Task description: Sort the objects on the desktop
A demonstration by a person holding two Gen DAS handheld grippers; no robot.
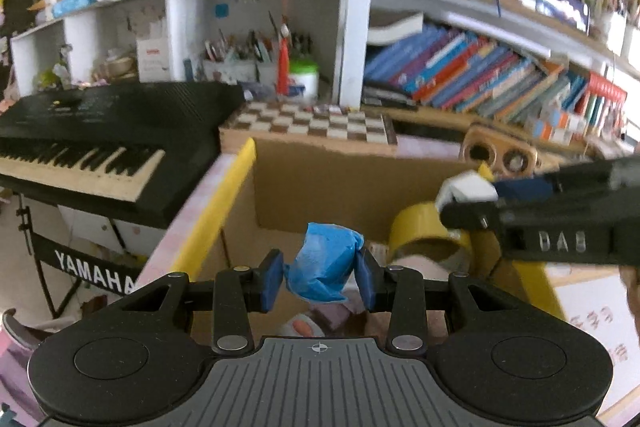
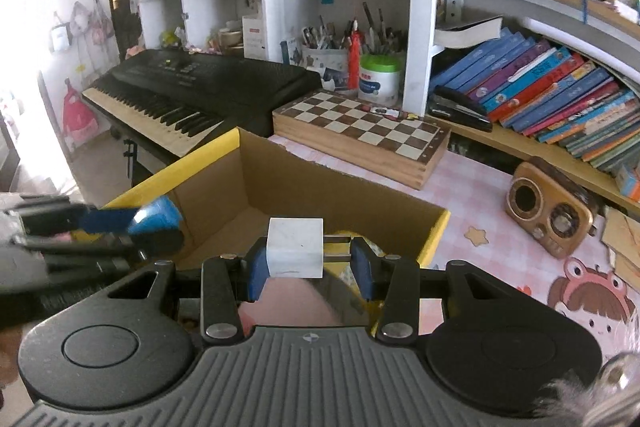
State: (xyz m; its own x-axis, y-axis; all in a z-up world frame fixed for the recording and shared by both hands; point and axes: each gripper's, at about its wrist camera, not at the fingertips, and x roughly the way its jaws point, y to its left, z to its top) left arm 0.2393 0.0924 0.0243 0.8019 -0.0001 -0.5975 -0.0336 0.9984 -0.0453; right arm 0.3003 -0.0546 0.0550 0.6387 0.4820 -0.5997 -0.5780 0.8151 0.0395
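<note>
My left gripper [image 1: 320, 277] is shut on a crumpled blue wrapper [image 1: 325, 263] and holds it over the open cardboard box [image 1: 304, 183] with yellow-taped rims. My right gripper [image 2: 311, 265] is shut on a white plug adapter [image 2: 296, 247], its metal prongs against the right pad, also above the box [image 2: 280, 183]. In the left wrist view the right gripper [image 1: 520, 203] comes in from the right holding the white adapter [image 1: 466, 189]. In the right wrist view the left gripper [image 2: 104, 227] shows at the left with the blue wrapper [image 2: 158, 215]. A yellow tape roll [image 1: 424, 231] lies inside the box.
A chessboard box [image 2: 360, 135] lies behind the cardboard box. A black Yamaha keyboard [image 2: 192, 87] stands to the left. A small wooden radio [image 2: 550, 211] sits on the pink table mat at right. Shelves with books [image 2: 540, 83] and a pen holder line the back.
</note>
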